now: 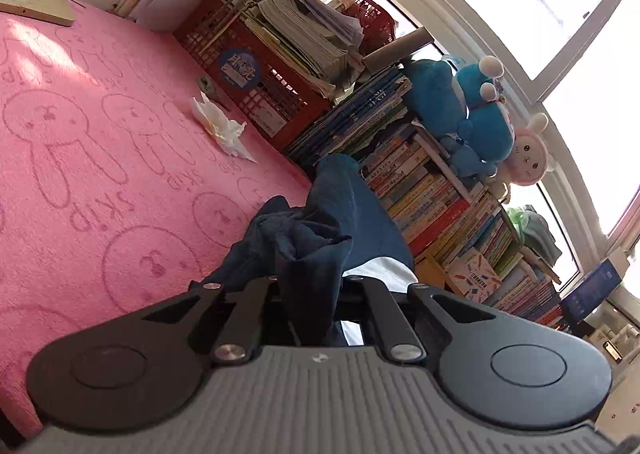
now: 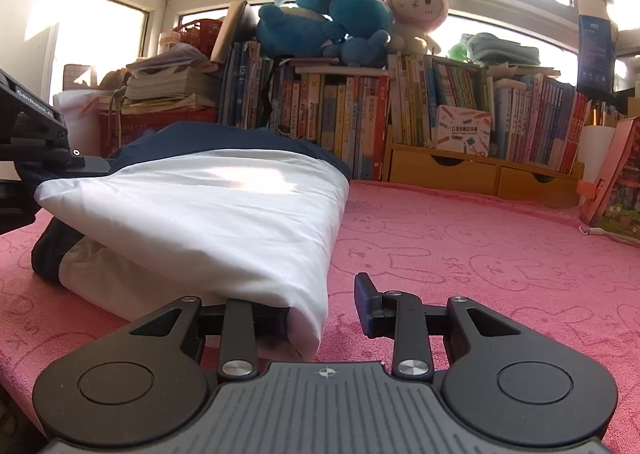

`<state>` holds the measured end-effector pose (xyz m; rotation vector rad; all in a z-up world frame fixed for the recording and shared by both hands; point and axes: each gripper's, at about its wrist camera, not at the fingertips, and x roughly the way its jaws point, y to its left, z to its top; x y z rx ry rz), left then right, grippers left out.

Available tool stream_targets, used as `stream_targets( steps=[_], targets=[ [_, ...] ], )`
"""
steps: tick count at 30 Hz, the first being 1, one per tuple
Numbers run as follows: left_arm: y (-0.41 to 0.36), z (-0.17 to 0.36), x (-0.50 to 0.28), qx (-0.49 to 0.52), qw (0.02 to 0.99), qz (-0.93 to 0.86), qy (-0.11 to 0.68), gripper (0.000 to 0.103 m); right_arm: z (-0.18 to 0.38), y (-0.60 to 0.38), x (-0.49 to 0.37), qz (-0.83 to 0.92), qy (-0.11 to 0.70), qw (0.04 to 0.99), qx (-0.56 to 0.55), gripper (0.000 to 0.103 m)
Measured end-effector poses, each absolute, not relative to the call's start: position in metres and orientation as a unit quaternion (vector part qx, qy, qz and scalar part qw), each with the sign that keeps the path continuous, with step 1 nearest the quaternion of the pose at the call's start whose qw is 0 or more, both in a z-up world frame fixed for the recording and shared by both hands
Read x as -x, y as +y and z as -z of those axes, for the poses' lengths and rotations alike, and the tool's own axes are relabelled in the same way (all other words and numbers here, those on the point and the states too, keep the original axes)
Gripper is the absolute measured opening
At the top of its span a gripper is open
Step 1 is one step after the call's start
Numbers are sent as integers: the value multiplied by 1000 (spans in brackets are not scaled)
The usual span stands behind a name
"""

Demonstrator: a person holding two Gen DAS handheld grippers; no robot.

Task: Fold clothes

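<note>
A navy and white garment (image 2: 208, 209) lies folded over on the pink rabbit-print blanket (image 2: 480, 246). In the left wrist view its bunched navy edge (image 1: 316, 254) runs between the jaws of my left gripper (image 1: 310, 286), which is shut on it. That gripper also shows at the left edge of the right wrist view (image 2: 48, 149), at the garment's far end. My right gripper (image 2: 326, 308) is open at the near white corner. Its left finger is hidden under the white fold. Its right finger (image 2: 368, 302) stands free above the blanket.
Rows of books (image 2: 400, 109) with blue and pink plush toys (image 2: 344, 9) on top line the far edge under the windows. A red crate of papers (image 1: 256, 73) stands at the left. A crumpled white tissue (image 1: 222, 125) lies on the blanket. A wooden drawer box (image 2: 480, 169) stands below the books.
</note>
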<state>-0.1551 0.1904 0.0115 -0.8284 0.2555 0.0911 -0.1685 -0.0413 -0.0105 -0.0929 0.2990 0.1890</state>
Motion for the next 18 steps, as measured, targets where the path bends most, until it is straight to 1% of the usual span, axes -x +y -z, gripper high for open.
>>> stream_targets(
  steps=[2,5,9,14,16,17,18],
  targets=[
    [196,-3,155,405,903,-46,134,8,11,-40,169,-99,147,983,50,33],
    [196,0,152,383,911,-44,143,9,8,-42,169,-102,144,983,51,33],
    [186,-5,151,354,924,-34,144,10,-4,-45,174,-96,110,986,85,27],
    [183,6,150,356,921,-21,156,13,0,-55,168,-119,157,979,54,26],
    [181,9,150,348,924,-24,154,12,1,-59,165,-129,178,975,39,21],
    [180,9,150,344,926,-26,153,12,2,-61,164,-134,188,972,31,17],
    [178,9,150,339,928,-28,153,12,1,-59,165,-137,188,972,29,18]
  ],
)
